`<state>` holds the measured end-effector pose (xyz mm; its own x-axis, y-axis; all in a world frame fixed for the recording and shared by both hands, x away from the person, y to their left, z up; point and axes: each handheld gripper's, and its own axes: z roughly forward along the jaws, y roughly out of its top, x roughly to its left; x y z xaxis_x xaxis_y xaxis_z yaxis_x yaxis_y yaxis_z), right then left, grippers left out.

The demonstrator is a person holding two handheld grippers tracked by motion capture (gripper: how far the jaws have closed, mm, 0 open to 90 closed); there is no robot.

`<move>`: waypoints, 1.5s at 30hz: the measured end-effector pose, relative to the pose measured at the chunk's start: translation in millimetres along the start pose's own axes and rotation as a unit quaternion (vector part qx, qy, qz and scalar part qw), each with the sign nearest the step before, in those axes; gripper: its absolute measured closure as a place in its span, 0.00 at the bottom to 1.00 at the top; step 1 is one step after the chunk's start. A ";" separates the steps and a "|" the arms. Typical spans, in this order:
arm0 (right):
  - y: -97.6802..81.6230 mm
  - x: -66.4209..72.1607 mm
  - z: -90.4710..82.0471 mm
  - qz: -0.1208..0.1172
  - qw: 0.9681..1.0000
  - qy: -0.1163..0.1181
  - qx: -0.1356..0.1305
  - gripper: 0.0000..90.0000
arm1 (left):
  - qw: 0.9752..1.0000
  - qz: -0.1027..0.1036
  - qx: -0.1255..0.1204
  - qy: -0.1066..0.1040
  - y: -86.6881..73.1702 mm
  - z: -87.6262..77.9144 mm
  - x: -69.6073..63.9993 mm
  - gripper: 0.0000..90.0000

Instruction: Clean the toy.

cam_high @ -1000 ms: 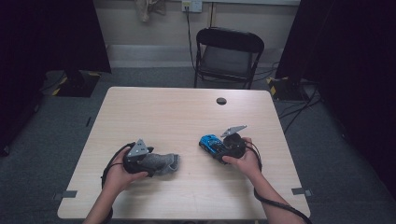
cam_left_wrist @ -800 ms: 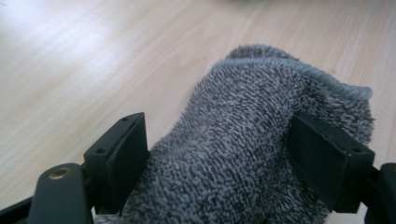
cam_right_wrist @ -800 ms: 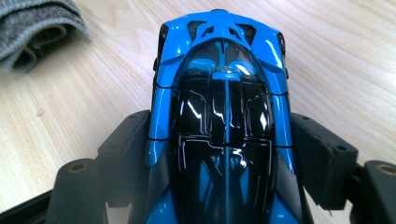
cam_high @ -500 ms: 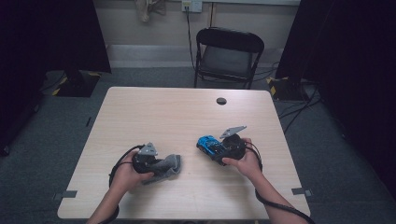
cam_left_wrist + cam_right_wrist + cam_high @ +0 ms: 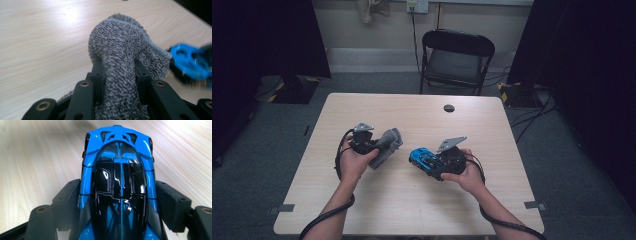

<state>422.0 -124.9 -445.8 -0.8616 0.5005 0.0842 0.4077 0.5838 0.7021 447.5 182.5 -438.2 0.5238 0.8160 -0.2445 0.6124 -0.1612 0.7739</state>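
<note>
1. Two grips are set: the left gripper (image 5: 382,146) has just been closing and now pinches a bunched grey cloth (image 5: 120,57) between its jaws, while the right gripper (image 5: 432,162) clamps a blue toy car (image 5: 119,182) by its flanks.
2. Both things sit above the table (image 5: 422,200), near its middle; the cloth's loose end droops toward the wood and the car (image 5: 423,158) juts out to the left, close to the cloth (image 5: 387,145) but apart from it.
3. Judging by this, the step in hand is bringing cloth and car together, likely to wipe the car.
4. Next, I judge the move calls for closing the gap so the cloth's bulging fold lands on the car's glossy roof, with the car held steady.
5. Left hand (image 5: 354,165) angles its gripper up and rightward; right hand (image 5: 467,177) points its gripper leftward, roughly level, forearms entering from the bottom edge.
</note>
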 end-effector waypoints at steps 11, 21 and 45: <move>12.4 12.9 5.7 -0.018 1.000 0.011 -0.005 0.29 | 0.996 -0.057 0.018 -0.073 -2.8 34.1 -18.6 0.76; 9.2 11.3 12.7 -0.016 1.000 0.003 0.003 0.30 | 0.996 -0.025 0.041 -0.075 -13.3 23.3 -12.7 0.76; -23.6 -2.1 26.1 -0.018 0.999 -0.020 0.045 0.31 | 0.986 0.151 0.067 -0.003 -39.5 4.1 -5.3 0.31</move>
<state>422.1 -123.1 -481.1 -0.8640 0.5026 0.0312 0.4044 0.6555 0.6378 423.0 182.3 -469.9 0.6974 0.7164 -0.0191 0.5010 -0.4682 0.7279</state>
